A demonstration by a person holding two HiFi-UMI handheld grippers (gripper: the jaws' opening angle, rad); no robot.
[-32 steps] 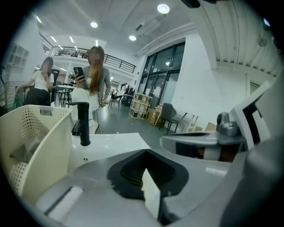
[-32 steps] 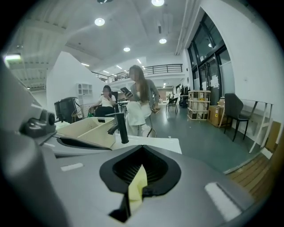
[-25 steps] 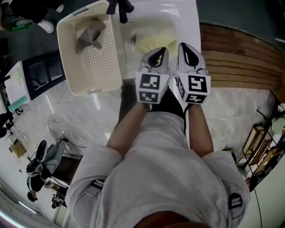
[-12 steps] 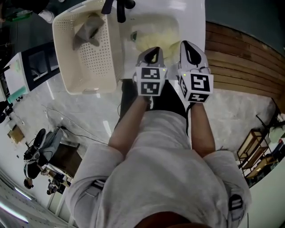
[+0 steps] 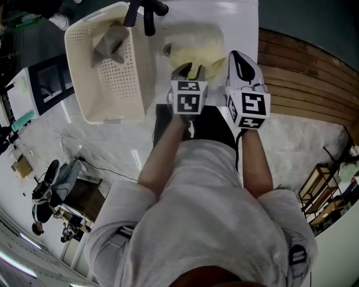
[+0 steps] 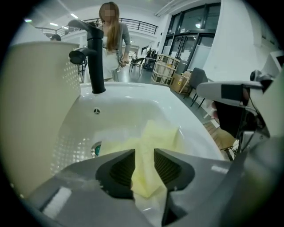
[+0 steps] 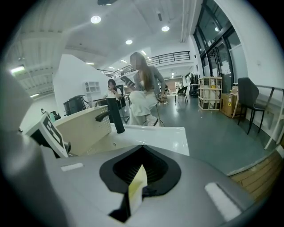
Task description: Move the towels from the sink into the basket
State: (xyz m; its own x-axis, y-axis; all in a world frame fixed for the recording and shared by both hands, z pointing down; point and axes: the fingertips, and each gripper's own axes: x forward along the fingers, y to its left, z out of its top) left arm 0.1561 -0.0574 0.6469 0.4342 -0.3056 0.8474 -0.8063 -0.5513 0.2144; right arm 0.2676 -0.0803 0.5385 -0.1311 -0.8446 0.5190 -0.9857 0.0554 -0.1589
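A pale yellow towel point(image 5: 196, 53) lies crumpled in the white sink point(image 5: 241, 22). My left gripper point(image 5: 189, 70) points steeply down into the basin just above it. Its jaws have just been opening and now stand open, with the yellow towel point(image 6: 155, 142) showing below through the gap of the left gripper point(image 6: 144, 166). A grey towel point(image 5: 109, 45) lies inside the cream perforated basket point(image 5: 123, 89) left of the sink. My right gripper point(image 5: 240, 61) hovers over the sink's right side, shut; in the right gripper view point(image 7: 140, 184) a thin yellow sliver shows in the seam.
A black faucet point(image 5: 147, 14) stands between basket and basin, also seen as the faucet point(image 6: 93, 53) beyond the drain point(image 6: 95, 150). The basket wall point(image 6: 31, 97) rises close on the left. People sit and stand in the room behind the sink. Wooden decking point(image 5: 303, 73) lies to the right.
My left gripper has dropped into the sink, tipped steeply downward, and gone from shut to open over the yellow towel. The right gripper has edged a little lower beside it.
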